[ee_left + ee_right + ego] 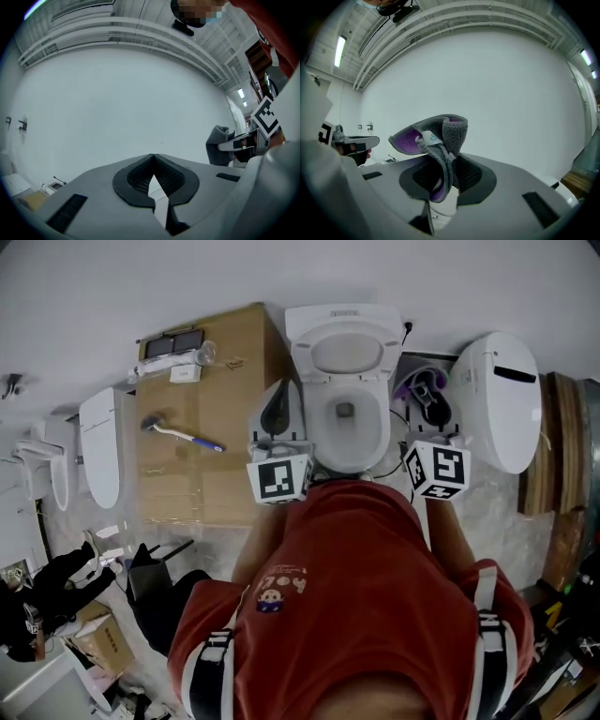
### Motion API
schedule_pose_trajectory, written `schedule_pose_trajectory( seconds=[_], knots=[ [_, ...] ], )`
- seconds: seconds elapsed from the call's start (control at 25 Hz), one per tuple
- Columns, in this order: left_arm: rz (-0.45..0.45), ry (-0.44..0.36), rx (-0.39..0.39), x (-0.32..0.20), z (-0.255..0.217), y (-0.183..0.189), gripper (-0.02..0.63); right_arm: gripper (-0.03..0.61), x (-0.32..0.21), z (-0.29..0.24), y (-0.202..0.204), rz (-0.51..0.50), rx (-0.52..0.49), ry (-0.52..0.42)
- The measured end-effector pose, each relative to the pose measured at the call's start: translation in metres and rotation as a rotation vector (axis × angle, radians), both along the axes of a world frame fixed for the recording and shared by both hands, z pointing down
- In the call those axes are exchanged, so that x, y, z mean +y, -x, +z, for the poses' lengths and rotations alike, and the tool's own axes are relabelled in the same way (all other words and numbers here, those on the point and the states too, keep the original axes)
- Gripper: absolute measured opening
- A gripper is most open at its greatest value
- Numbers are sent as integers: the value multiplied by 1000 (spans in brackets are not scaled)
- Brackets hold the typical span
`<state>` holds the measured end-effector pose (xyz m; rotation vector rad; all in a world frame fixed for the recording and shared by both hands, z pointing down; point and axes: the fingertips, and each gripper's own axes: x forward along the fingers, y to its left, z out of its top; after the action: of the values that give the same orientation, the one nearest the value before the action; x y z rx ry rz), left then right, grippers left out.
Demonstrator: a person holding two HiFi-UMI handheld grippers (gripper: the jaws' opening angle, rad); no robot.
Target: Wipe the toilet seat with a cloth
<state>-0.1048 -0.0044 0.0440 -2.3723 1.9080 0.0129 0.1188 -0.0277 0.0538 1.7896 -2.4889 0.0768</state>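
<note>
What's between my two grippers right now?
The toilet, bowl open, sits between the left gripper and the right gripper, which is shut on the cloth. The head view shows it.

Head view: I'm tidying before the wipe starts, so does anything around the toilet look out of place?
Yes, one thing: a long-handled brush lies flat and slanted on top of the cardboard box left of the toilet, not in any holder. No spill or damage shows.

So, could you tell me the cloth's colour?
The cloth is grey with purple, clearest in the right gripper view.
</note>
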Motion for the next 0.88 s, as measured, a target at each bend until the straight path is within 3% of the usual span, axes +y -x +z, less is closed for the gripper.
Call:
schedule_pose_trajectory(
  seconds=[0.12,0.24,0.52,0.6,0.72,0.88],
  knots=[
    [42,-20,20,-11,5,-6,14,81,4,5,-3,24,-6,19],
    [106,-3,-103,-29,31,-19,14,80,10,9,-7,41,5,28],
    [160,153,-311,-93,91,-46,15,80,13,10,-9,76,27,24],
    [196,197,-406,-115,107,-62,38,81,16,11,-13,85,24,31],
    [274,246,-587,-149,129,-90,149,80,20,15,-24,111,38,43],
    [321,278,-831,-186,158,-106,164,81,30,20,-38,145,54,58]
  ],
)
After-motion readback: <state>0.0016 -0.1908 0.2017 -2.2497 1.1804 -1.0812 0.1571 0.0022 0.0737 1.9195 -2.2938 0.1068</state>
